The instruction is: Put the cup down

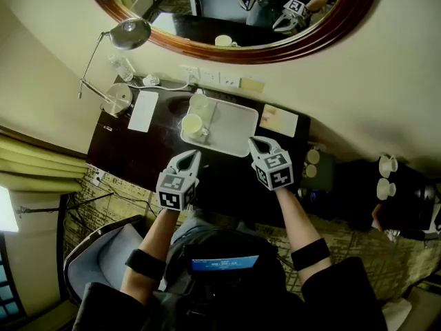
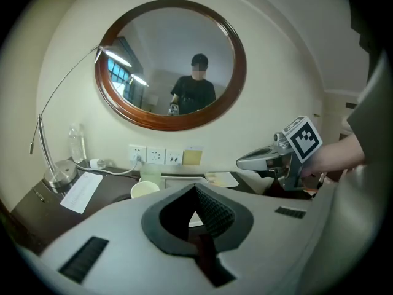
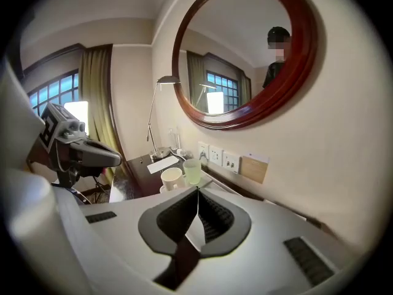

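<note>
On the left end of the white tray [image 1: 234, 126], the cream paper cup [image 1: 192, 124] stands upright with its mouth open. It is just beside a pale translucent tumbler [image 1: 199, 103], which stands on the wall side of it. The tray lies toward the back edge of the dark desk [image 1: 138, 156], about midway along it.

Left gripper [image 1: 191, 156]: closed, nothing between the jaws. The left gripper view shows the ribbed pads meeting at the tip. It is held above the front edge of the desk, well apart from the cup.

Right gripper [image 1: 256, 142]: closed, nothing between the jaws. The right gripper view shows the pads pressed together along one line. It is held above the front edge of the tray, clear of it and well apart from the cup.

Other items on the desk:
- A desk lamp [image 1: 117, 98] stands at the back left corner.
- A white printed sheet [image 1: 143, 110] lies between the lamp and the tray.
- A clear bottle [image 1: 121, 67] stands at the back edge behind the lamp.
- A pale card [image 1: 279, 121] lies near the right edge, just beside the tray.

A round mirror with a dark wooden frame [image 1: 275, 50] hangs on the wall above the desk, over a row of wall sockets [image 1: 210, 76].
</note>
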A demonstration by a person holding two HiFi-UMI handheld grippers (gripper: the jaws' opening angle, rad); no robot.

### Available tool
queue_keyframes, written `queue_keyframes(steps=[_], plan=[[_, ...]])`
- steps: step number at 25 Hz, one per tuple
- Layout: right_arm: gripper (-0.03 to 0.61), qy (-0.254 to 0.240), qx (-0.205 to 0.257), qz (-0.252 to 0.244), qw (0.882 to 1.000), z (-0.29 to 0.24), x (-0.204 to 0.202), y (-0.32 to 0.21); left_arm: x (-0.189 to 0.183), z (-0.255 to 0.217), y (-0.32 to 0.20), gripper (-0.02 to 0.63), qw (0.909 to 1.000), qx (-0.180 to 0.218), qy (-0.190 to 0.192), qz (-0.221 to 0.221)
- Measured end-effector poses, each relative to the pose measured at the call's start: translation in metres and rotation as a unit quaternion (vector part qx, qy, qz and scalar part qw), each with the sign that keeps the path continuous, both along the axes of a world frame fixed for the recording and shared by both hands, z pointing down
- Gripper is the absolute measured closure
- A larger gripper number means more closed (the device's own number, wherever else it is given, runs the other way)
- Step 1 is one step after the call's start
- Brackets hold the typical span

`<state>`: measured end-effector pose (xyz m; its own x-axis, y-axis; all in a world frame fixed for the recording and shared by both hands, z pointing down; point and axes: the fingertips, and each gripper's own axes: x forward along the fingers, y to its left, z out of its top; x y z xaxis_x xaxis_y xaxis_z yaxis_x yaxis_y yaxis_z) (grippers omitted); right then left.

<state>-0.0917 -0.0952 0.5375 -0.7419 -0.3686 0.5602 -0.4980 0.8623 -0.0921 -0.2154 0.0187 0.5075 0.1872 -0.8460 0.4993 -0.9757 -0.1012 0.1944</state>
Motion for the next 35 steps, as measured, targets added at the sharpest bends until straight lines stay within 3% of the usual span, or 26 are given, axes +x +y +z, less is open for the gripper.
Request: queue_keyframes(steps=[6, 15, 24, 30, 35], plan=[[0.577, -0.011, -0.02, 0.048, 0.999, -0.003, 0.052, -0.006, 0.017, -0.009, -0.004, 0.614, 0.9999, 0.001, -0.014, -0.002], [0.577, -0.049, -0.048, 0.132, 0.989, -0.006, 0.099, 0.002, 0.022, -0.015, -0.005, 0.614, 0.9996, 0.016, -0.023, -0.011], [0.577, -0.048, -0.052, 0.126, 0.989, -0.006, 0.114, 0.016, 0.045, -0.015, 0.001, 0.614, 0.9995, 0.022, -0.019, 0.012], [0.577, -0.049, -0.062, 0.121, 0.989, 0.0, 0.119, 0.023, 0.044, -0.019, 0.005, 0.614, 0.9996, 0.022, -0.015, -0.012], [0.577, -0.052, -0.07, 0.119, 0.989, -0.002, 0.12, 0.03, 0.048, -0.019, 0.007, 0.614, 0.9996, 0.025, -0.016, -0.002]])
